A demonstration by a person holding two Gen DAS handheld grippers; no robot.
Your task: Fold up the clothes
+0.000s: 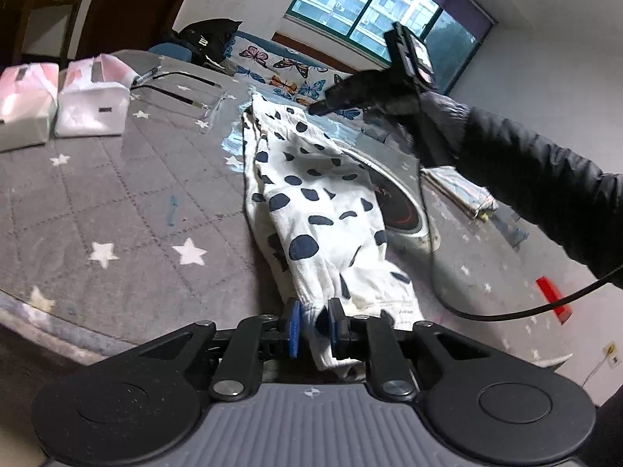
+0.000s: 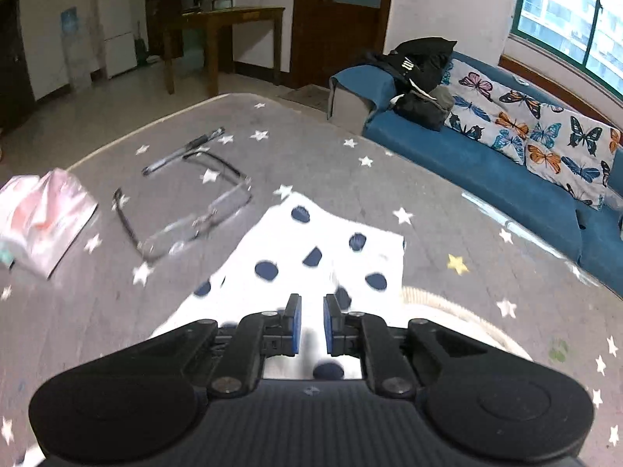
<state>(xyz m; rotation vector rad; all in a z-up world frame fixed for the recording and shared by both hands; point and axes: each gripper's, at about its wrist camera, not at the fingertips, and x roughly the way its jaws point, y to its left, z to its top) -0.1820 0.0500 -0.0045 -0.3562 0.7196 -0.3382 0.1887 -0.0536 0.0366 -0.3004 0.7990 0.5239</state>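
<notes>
A white garment with dark blue spots (image 1: 311, 202) lies stretched out on the grey star-patterned table cover (image 1: 117, 202). My left gripper (image 1: 314, 325) is at its near end, blue pads pinched on the bunched hem, which rises off the table. In the left wrist view, my right gripper (image 1: 319, 108), held by a black-gloved hand (image 1: 440, 116), hovers just over the far end. In the blurred right wrist view the garment (image 2: 296, 257) spreads flat below my right gripper (image 2: 312, 325). Its pads stand slightly apart with nothing gripped between them.
Two white and pink packs (image 1: 89, 105) and a clear tray with pens (image 1: 179, 93) sit at the table's left. A round hotplate (image 1: 401, 198) lies right of the garment, with folded material (image 1: 459, 190), a black cable (image 1: 432, 257) and a red object (image 1: 553, 297). A blue sofa (image 2: 486, 171) stands beyond.
</notes>
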